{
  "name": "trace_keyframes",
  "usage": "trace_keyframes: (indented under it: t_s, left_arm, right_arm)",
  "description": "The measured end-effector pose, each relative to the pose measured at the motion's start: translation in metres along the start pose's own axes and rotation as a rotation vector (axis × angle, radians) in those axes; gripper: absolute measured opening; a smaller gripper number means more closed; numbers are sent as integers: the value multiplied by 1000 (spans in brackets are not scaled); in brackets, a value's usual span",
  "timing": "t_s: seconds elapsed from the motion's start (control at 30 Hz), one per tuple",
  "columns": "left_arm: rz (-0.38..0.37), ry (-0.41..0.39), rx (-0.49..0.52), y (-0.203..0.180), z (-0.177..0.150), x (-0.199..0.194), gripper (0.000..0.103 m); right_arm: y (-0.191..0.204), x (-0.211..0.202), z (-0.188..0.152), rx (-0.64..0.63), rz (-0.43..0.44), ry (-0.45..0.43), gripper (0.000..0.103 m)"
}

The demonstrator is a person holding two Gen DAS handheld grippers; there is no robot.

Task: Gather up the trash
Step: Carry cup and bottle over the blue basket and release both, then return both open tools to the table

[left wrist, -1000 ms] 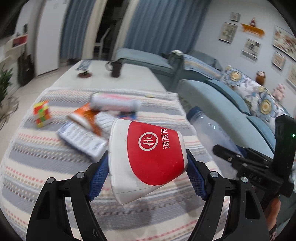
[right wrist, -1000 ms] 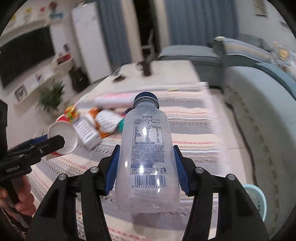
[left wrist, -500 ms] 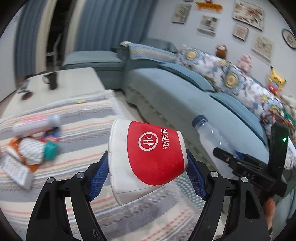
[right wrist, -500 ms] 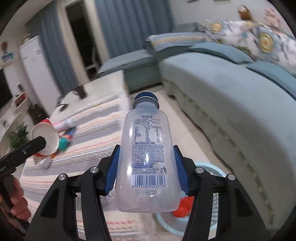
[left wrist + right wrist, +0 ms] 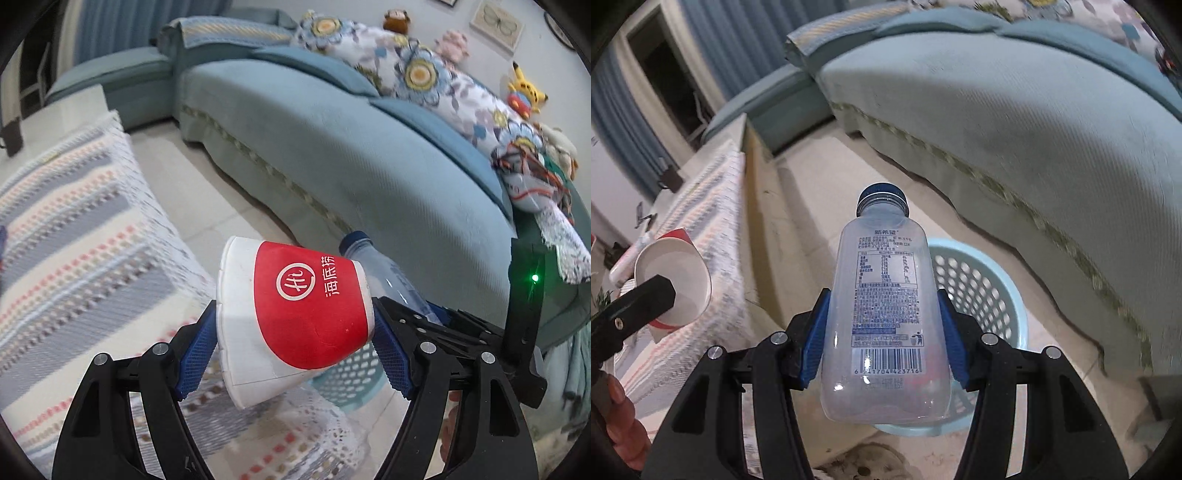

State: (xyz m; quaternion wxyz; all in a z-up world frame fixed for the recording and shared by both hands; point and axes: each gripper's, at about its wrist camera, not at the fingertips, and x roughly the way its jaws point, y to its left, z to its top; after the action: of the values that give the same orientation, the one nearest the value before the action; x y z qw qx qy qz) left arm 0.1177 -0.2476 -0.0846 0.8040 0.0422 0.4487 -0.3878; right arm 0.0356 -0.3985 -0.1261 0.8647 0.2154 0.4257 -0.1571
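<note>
My left gripper (image 5: 293, 343) is shut on a red and white paper cup (image 5: 295, 317), held on its side over the edge of the striped cloth. My right gripper (image 5: 882, 332) is shut on a clear plastic bottle (image 5: 886, 302) with a blue cap, neck pointing away. Under and behind the bottle stands a light blue perforated basket (image 5: 982, 288) on the floor; something red lies inside it. In the left wrist view the basket (image 5: 354, 373) shows below the cup, and the bottle (image 5: 391, 273) and the right gripper sit to the right. In the right wrist view the cup (image 5: 674, 280) is at the left.
A table with a striped cloth (image 5: 74, 236) fills the left. A long blue sofa (image 5: 369, 155) with flowered cushions and plush toys runs along the right. Pale tiled floor (image 5: 820, 184) lies between the table and the sofa. A hand (image 5: 624, 417) shows at lower left.
Both grippers have swung right and down, away from the trash on the table, toward the floor by the sofa. The basket has come into view beneath them. Cup and bottle stay gripped.
</note>
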Motion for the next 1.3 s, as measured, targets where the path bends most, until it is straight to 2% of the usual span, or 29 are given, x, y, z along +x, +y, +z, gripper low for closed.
trace_keyframes:
  t_s: [0.2,0.47,0.73,0.93,1.13,1.23,1.3]
  left_arm:
    - [-24,60,10,-8,-4,22,76]
    - [-26,54,-13,3,-9,15,79]
    - [-17,18,-51,20,-16,-10,79]
    - [18,-50,-84,37,-17,-49,79]
    - [126,-148,-166,75,-19,-106,79]
    - [233,-199,-241,106,-24,-138,80]
    - [332,-235,-298,128,-28,-160,84]
  right_arm:
    - [-15,17,-4,36,-39,45,52]
    - [-20,20,-9,51,-58,56,57]
    - [4,8,-11,-16,-36,39,57]
    - [42,-23,-2,-91,31,-40,57]
    - [99,-53,11,-189,130,-126,57]
    - [135,-62,14,-251,187,-162,57]
    - [161,-64,14,-291,225,-178,57]
